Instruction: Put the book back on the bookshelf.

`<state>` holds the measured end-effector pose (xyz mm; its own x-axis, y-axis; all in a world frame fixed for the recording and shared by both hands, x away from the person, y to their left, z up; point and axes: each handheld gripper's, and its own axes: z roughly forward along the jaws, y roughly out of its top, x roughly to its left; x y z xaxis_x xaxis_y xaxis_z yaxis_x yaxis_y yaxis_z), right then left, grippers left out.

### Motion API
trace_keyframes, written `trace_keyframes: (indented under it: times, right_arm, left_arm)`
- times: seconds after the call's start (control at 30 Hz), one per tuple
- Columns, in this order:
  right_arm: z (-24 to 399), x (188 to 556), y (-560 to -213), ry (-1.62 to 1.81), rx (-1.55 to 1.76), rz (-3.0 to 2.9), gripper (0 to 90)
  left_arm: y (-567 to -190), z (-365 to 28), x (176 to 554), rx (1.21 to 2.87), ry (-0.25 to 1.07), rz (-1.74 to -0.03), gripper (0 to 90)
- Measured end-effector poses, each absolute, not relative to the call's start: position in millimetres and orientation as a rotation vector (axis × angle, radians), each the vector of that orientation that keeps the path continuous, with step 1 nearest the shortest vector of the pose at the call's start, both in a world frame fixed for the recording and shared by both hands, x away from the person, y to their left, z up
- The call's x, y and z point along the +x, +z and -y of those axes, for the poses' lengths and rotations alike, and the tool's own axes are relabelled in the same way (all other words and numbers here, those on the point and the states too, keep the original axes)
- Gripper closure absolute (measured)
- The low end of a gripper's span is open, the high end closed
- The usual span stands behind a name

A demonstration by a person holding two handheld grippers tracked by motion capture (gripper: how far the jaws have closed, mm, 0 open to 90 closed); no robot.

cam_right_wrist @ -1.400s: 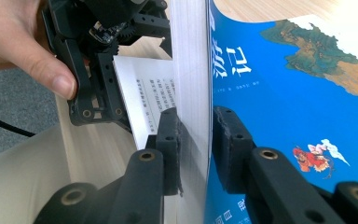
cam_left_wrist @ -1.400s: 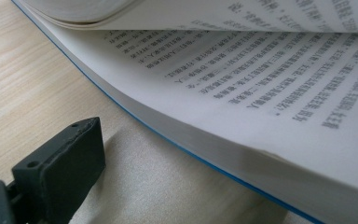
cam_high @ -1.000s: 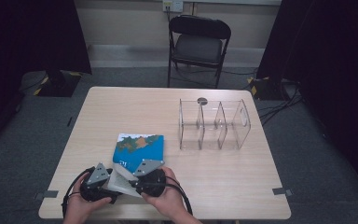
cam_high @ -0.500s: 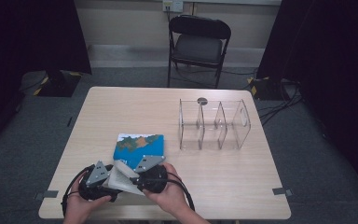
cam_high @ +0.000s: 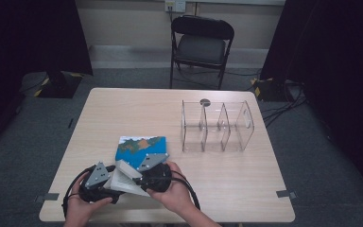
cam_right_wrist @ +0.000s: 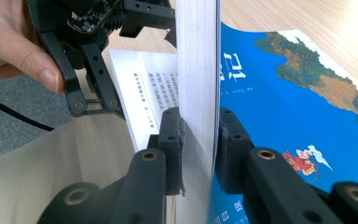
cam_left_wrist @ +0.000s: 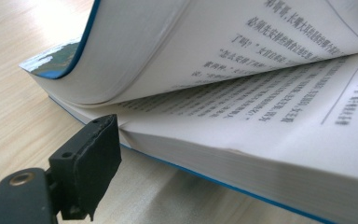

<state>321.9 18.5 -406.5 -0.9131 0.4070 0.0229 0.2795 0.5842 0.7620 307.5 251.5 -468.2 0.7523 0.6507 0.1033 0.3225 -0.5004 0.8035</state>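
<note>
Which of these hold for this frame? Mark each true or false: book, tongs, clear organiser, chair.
1. The right tongs clamp a lifted stack of pages of the book. True.
2. The book lies inside the clear organiser. False: it lies on the table, apart from the organiser.
3. The left tongs are shut on the cover. False: they stand open beside the lower pages.
4. A folding chair stands beyond the table's far edge. True.
5. The book's cover is red. False: mostly blue.
</note>
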Motion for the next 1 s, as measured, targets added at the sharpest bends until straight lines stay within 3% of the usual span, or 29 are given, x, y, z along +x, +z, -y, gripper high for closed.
trace_keyframes:
  times: [1.0]
  right_arm:
    - [-15, 331, -394, 1.273, 0.585, -2.67, 75.3]
  left_arm:
    - [-462, -251, 307, 2.1, 0.562, -0.637, 16.9]
